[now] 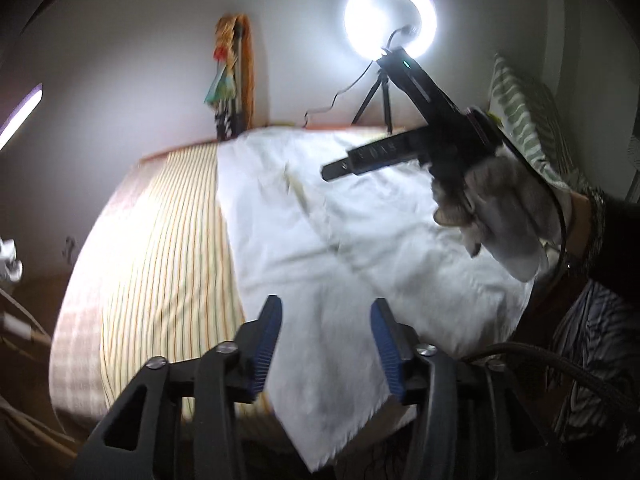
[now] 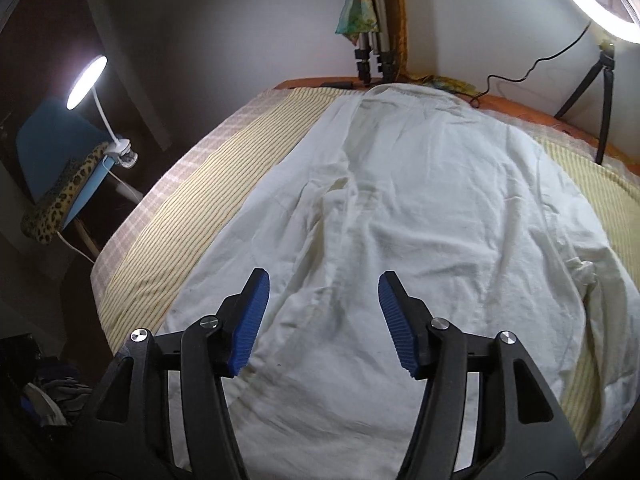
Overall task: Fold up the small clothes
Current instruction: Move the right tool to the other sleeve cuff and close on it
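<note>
A white garment [image 1: 332, 216] lies spread over a striped bedsheet [image 1: 160, 232]. It also fills the right wrist view [image 2: 420, 208], with creases running along its length and a bunched part at its right edge. My left gripper [image 1: 326, 340] is open and empty above the garment's near edge. My right gripper [image 2: 324, 316] is open and empty above the garment's near end. In the left wrist view the right gripper's body [image 1: 420, 128] is held in a gloved hand [image 1: 492, 216] above the garment's right side.
A lit ring light on a small tripod [image 1: 390, 20] stands at the far right of the bed. A clip lamp [image 2: 86, 80] and a leopard-print cushion [image 2: 60, 200] are off the left edge. A striped pillow [image 1: 520, 112] leans at right.
</note>
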The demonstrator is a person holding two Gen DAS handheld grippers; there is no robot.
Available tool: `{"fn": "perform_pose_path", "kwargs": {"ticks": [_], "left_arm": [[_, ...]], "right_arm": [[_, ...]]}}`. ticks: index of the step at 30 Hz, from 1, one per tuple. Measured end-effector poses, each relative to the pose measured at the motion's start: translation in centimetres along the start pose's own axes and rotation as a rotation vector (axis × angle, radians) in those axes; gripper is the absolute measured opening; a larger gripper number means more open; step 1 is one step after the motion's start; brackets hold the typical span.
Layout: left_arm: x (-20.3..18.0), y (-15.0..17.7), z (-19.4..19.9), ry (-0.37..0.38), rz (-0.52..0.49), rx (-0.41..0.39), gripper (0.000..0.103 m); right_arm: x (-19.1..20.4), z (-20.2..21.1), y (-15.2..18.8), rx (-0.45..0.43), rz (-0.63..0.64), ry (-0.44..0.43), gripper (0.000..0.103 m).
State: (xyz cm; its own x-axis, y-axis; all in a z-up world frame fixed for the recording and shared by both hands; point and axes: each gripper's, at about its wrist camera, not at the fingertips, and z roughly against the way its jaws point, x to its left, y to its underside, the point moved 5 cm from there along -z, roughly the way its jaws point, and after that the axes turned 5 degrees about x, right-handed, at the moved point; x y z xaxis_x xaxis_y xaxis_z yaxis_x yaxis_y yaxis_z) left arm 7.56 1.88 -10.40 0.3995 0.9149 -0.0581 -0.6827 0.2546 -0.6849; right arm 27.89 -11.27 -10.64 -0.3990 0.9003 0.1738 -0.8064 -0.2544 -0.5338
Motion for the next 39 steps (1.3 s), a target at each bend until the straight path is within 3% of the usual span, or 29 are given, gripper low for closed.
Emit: {"fn": "perform_pose_path", "kwargs": {"ticks": [3,7,8,20,29,36,39], "left_arm": [[-0.7,-1.6,-0.2,0.013,-0.026,-0.023,0.051],[-2.3,-3.5,-0.5,0.052,-0.065,-0.036,0.054],[-2.8,-3.8,-0.6,0.064,-0.073,-0.038,0.056],[-8.9,-7.7,-4.5,0.185,-0.151,-0.025,0.058],[-10.7,-8.1,-8.5,0.228,-0.16,0.031,0.058],[-10.9,-7.6,-10.5,0.241,-0.154,0.077,0.058],[-11.1,-7.8,-10.7,0.242,-0.159,0.073,0.058]], "right_arm": [[-2.2,2.8,0.1,-0.057,-0.026,0.041,0.067],[-5.5,6.1,0.7,-0.094,-0.057,0.07,0.089],[-6.3,6.8,1.0,-0.091,-0.061,0.085,0.089],[-18.7,13.7,6.9,-0.069,-0.245,0.148,0.089],[-28.8,14.6,12.3,-0.021,-0.43,0.179,0.088],[-32.2,12.8,16.0,0.068,-0.466,0.202,0.078],[-32.5,12.6,16.8,0.08,-0.464,0.203,0.07]]}}
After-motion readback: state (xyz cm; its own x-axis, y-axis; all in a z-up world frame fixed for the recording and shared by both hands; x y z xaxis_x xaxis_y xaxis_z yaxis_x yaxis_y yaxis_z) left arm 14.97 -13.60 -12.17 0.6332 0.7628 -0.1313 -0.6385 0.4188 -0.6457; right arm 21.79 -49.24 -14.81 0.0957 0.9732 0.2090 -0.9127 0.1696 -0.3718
